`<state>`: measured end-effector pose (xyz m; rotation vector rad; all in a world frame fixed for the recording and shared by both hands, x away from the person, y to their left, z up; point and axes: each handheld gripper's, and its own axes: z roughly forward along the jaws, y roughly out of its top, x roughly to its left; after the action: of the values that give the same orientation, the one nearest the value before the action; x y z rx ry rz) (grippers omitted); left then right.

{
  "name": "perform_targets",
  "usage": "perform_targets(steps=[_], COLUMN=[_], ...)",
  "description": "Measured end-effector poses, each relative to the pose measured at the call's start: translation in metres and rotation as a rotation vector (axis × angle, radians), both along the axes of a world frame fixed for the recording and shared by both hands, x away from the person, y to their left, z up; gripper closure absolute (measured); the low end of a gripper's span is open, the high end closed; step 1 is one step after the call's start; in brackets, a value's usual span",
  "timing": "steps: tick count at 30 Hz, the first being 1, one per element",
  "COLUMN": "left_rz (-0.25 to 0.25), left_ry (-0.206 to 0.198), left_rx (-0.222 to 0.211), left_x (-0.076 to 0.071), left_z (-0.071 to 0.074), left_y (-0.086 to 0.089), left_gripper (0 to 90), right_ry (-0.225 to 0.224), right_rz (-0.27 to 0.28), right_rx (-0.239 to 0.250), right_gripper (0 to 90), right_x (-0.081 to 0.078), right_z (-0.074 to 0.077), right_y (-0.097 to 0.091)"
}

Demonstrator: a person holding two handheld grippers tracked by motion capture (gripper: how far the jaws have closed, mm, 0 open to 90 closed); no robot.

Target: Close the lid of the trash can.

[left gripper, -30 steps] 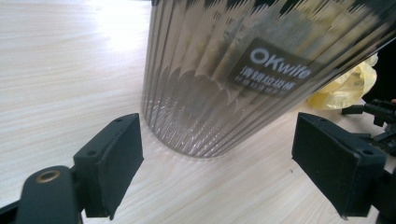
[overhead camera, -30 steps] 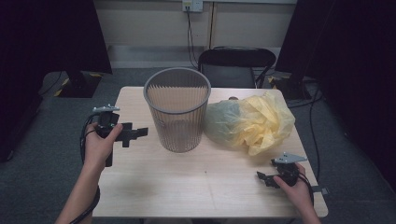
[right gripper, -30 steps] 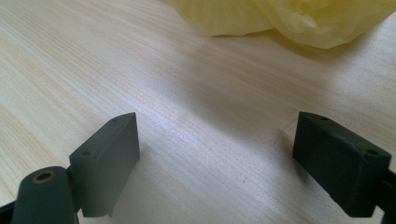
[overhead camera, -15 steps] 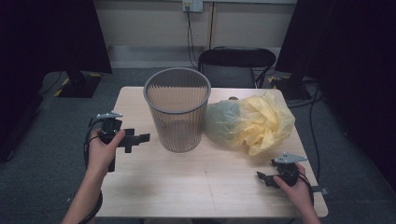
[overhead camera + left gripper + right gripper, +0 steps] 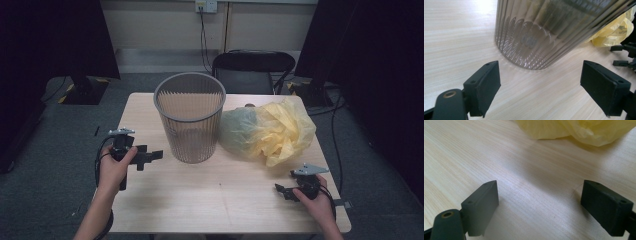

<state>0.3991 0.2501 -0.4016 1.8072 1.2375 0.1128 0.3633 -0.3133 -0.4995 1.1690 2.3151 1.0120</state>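
Currently both grippers idle, jaws spread wide: left gripper (image 5: 150, 156) just left of the mesh wastebasket (image 5: 190, 117), right gripper (image 5: 283, 190) near of the yellow bag (image 5: 272, 130). Risk: a sideways nudge tips the light wastebasket; thin bag may slip.

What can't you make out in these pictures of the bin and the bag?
- Bin contents: in the high view the mesh wall blurs the inside; in the left gripper view its rim runs off the top edge.
- Bag: whether anything is inside is hidden by its crumpled plastic; the right gripper view cuts it off at the top.
- Small dark thing behind the bag: too small to identify.
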Motion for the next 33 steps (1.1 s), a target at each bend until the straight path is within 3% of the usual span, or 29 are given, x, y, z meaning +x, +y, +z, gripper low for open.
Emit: perform_targets(steps=[10,16,33], left_rz=[0.005,-0.002,-0.007], left_ry=[0.025,0.035,0.071], left_rx=[-0.013,0.006,0.010], left_x=[-0.003,-0.004,-0.010], left_z=[-0.017,-0.028,-0.061], left_y=[0.002,0.000,-0.001], left_gripper=[15.9,15.9,16.0], right_ry=[0.000,0.000,0.000], right_rz=[0.000,0.000,0.000], right_rx=[0.000,0.000,0.000], right_gripper=[13.9,13.8,13.8], right_x=[0.000,0.000,0.000], right_z=[0.000,0.000,0.000], right_y=[0.000,0.000,0.000])
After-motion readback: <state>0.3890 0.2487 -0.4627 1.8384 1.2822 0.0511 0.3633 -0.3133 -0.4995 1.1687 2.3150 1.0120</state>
